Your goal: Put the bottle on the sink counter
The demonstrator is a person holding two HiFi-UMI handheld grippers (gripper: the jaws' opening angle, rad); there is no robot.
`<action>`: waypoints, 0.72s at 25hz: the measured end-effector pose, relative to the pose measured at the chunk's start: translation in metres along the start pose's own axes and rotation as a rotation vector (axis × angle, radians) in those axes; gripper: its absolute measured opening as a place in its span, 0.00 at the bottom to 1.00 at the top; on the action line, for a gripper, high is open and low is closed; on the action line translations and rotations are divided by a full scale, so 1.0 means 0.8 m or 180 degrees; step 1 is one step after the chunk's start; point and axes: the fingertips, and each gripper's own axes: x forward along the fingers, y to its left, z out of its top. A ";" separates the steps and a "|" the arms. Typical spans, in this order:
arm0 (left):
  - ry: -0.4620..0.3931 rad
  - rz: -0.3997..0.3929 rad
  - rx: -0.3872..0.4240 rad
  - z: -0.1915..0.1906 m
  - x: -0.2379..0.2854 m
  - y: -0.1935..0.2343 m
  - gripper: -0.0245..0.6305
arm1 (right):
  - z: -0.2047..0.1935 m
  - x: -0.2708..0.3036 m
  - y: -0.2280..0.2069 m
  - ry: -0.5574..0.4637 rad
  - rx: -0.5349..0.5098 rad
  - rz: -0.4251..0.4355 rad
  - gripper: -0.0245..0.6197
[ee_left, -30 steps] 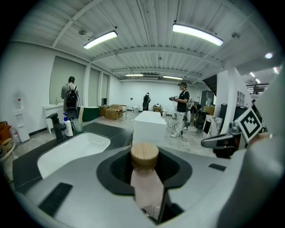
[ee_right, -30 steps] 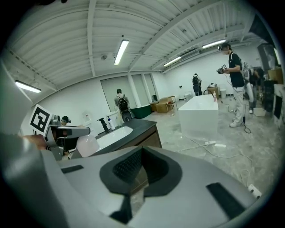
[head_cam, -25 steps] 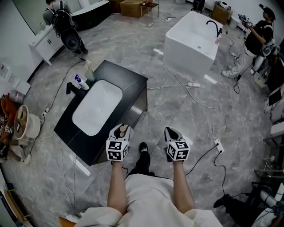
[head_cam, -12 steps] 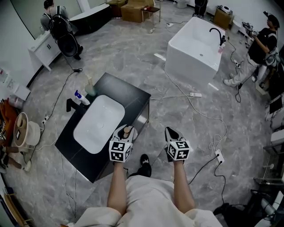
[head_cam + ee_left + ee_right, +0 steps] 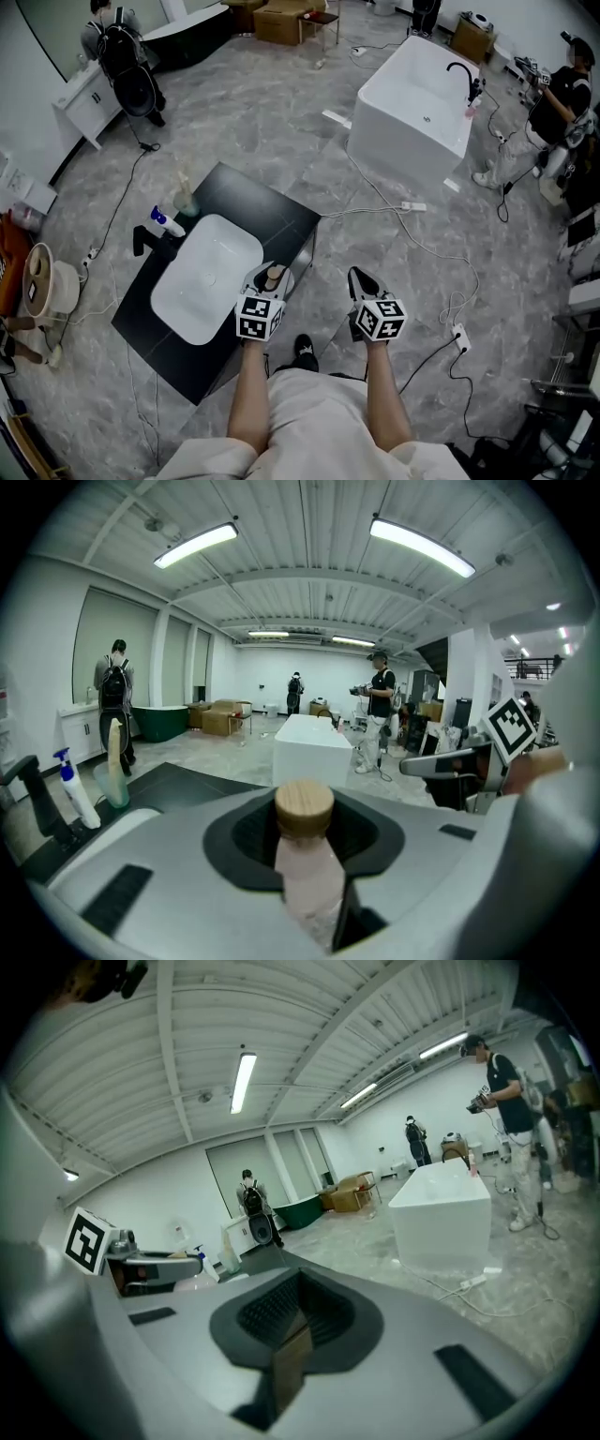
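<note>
- The left tongs are closed on the bottle. It is pale pink and stands upright between the jaws, with its round wooden cap above them.
- The right tongs have their jaws together with nothing between them. They sit level with the left tongs and to their right, over the grey marble floor.
- Print: each pair of tongs carries a cube with square black-and-white marker patterns, the left cube and the right cube. Any label on the spray bottle is too small to read.
- In the head view the left tongs and the bottle lie over the near right edge of the black counter. How high above it they are cannot be told.
- The white basin is just left of the left tongs and fills most of the counter's middle.
- Past the basin, far to the left of the left tongs, a black tap, the blue-and-white spray bottle and a pale green cup holding something tall stand close together.
- Bare black counter runs ahead of the left tongs to the far corner. A narrow strip of it also lies between the basin and the near edge.
- Ahead of the right tongs is open floor, then a power strip, then a white bathtub well beyond.
- A second power strip lies on the floor to the right of the right tongs.
- People stand well away: one with a backpack far ahead to the left, another far ahead to the right.
</note>
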 end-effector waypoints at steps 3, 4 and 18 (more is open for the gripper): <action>-0.0004 -0.0041 -0.0033 0.002 0.013 0.006 0.22 | 0.005 0.003 -0.016 -0.0059 0.0104 -0.0098 0.04; -0.0007 -0.0055 -0.0046 0.003 0.017 0.008 0.22 | 0.005 0.003 -0.020 -0.0062 0.0128 -0.0131 0.04; -0.0089 0.0301 -0.0290 0.017 0.065 0.026 0.22 | 0.028 0.073 -0.052 0.0112 0.0271 0.0319 0.04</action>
